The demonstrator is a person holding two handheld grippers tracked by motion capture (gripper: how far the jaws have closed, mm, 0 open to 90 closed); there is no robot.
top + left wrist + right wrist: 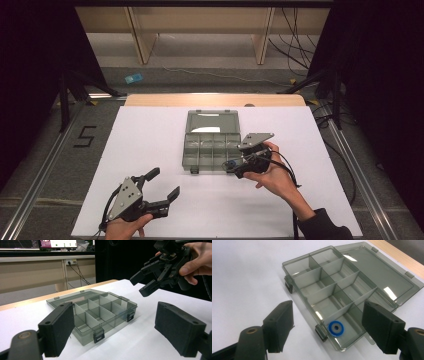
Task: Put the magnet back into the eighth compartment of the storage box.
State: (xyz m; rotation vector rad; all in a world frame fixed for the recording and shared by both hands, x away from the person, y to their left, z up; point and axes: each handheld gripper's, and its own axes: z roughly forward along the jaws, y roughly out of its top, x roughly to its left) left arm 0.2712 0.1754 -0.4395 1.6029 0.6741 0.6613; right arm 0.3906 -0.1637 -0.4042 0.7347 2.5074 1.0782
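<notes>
A: Where does the work stand?

B: The small blue ring (336, 328) with its grey centre lies flat in a corner compartment of the clear organizer box (317, 277), the one at the front edge nearest the right tool (332, 326), right by one of the black latches (321, 332). So, by my reading, the placing is done.

A: And the right tool?

B: Its jaws stand spread just above that corner, with nothing between them; the ring sits in the box below the gap, free of both pads. From the high view, the right tool (235, 165) hangs at the box's near right corner.

A: The left tool?

B: The left tool (162, 183) is well apart from the box (212, 150), low over the white table (150, 135) at the near left. Its jaws are spread wide and empty.

A: What remains?

B: The other compartments look empty, and the lid (377, 267) lies folded flat back on the table. I see no more loose parts on the table. What is likely left is drawing the right tool clear, swinging the lid over and snapping the latches.
</notes>
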